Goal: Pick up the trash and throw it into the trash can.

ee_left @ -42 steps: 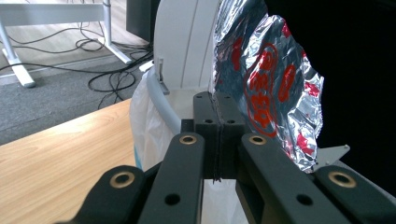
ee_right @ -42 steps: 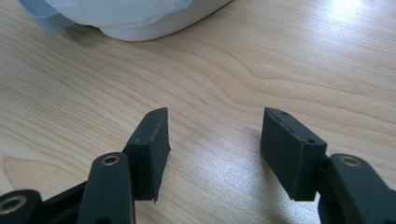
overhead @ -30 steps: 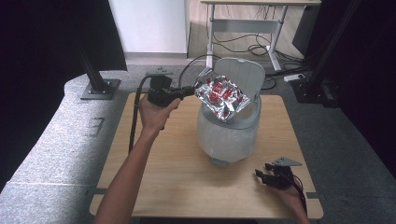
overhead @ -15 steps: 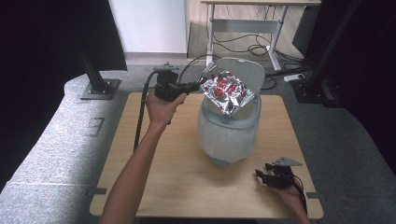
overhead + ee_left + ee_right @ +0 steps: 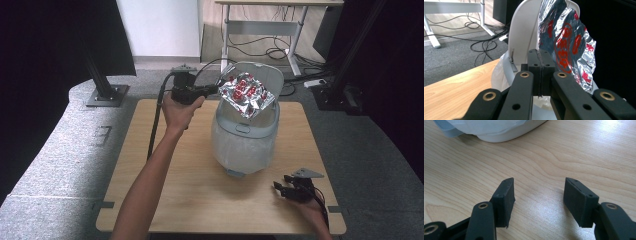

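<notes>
foil bag (image 5: 247, 93) hangs over the open bin (image 5: 243, 145); our left gripper (image 5: 214, 90) pinches what looks like its edge, jaws together. our right gripper (image 5: 283, 188) rests on the table (image 5: 150, 165), jaws apart.

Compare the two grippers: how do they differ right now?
The left gripper is shut on the foil bag, held up at the bin; the right gripper is open and holds nothing. Left is raised at the far side; right sits low over the table near its front edge. Both have black fingers.
</notes>
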Motion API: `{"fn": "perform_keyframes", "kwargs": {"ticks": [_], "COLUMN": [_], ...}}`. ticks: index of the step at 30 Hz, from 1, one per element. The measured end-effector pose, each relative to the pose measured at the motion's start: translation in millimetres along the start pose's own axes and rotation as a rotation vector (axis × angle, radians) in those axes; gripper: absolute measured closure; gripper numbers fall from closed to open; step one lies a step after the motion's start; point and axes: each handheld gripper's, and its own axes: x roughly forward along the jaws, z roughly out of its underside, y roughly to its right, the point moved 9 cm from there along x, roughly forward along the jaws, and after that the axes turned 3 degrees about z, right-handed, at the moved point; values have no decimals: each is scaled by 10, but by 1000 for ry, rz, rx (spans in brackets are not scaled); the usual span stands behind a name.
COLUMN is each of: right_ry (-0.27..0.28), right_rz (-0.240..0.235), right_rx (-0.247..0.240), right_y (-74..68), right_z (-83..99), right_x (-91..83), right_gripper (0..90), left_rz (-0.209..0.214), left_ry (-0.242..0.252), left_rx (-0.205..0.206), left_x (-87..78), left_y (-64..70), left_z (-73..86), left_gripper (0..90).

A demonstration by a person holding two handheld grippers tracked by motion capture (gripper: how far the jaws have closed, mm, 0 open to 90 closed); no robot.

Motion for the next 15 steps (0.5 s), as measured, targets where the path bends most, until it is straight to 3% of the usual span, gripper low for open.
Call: {"fn": "perform_keyframes", "kwargs": {"ticks": [15], "right_ry": [-1], "right_rz": [-1], "right_rx": [-2], "right_y": [5], "right_z": [5], "right_x": [-7], "right_gripper": [415], "left_rz": [-37], "left_ry": [5], "left_rx": [7], "left_x": [211], "left_y": [3], "left_z": [-28], "left_gripper": [896]}}
